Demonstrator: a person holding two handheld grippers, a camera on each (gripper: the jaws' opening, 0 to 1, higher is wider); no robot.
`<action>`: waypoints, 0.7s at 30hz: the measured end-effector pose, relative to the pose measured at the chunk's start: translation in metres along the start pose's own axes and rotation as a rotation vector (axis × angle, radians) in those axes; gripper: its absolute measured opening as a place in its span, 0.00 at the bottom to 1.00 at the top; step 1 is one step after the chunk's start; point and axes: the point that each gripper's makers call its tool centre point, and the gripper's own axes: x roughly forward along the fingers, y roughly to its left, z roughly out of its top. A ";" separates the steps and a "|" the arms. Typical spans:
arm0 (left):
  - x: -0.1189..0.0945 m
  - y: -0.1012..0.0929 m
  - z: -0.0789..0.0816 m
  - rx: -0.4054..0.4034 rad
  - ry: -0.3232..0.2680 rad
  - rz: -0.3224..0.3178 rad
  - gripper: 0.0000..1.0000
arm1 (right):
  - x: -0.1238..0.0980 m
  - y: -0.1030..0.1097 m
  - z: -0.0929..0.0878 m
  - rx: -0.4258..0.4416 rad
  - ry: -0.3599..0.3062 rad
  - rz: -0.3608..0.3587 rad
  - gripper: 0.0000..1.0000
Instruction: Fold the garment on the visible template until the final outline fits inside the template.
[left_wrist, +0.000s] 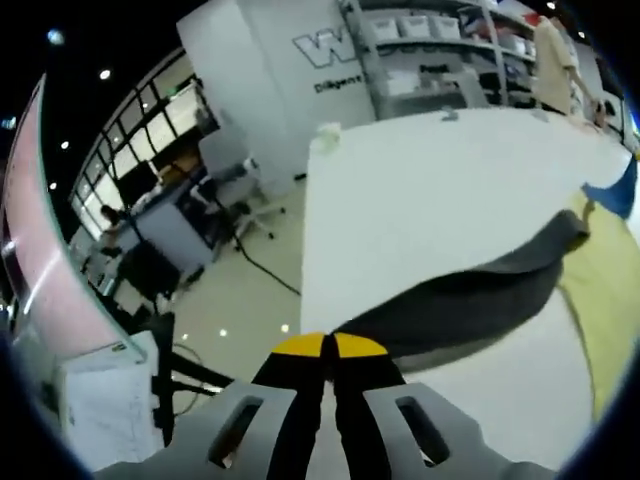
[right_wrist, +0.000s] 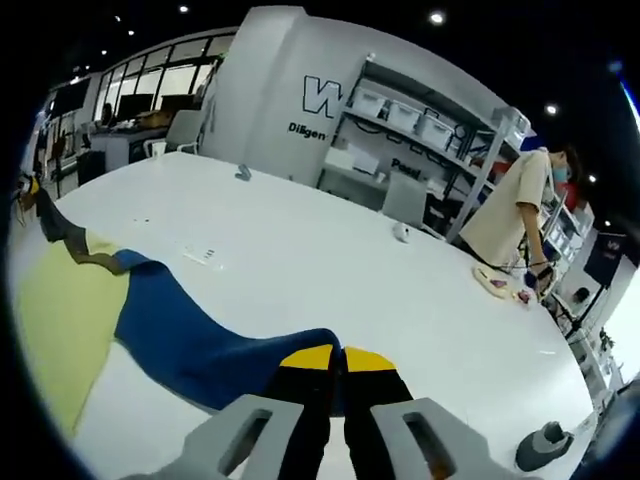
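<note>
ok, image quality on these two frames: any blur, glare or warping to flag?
Left gripper view: soft overall, the white table nearly blown out, strong fisheye bend in the windows; the tongs are shut on the garment. Right gripper view: sharper, ceiling lights flare slightly, table edge curves; the tongs pinch the garment's blue part.

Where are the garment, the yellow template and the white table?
garment (right_wrist: 190, 345): right gripper view, on its blue stretch above the jaws.
yellow template (right_wrist: 55, 310): right gripper view, on its bare middle.
white table (left_wrist: 440, 190): left gripper view, on its bare top.
</note>
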 end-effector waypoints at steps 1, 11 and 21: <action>0.002 0.002 0.000 0.003 0.010 0.009 0.01 | 0.007 0.003 -0.006 -0.004 0.014 0.003 0.00; 0.015 0.010 -0.004 -0.012 0.035 0.081 0.12 | 0.019 0.007 -0.023 0.000 0.033 0.000 0.00; 0.012 -0.021 -0.007 -0.002 0.011 -0.028 0.36 | 0.019 0.040 -0.024 -0.020 0.043 0.060 0.19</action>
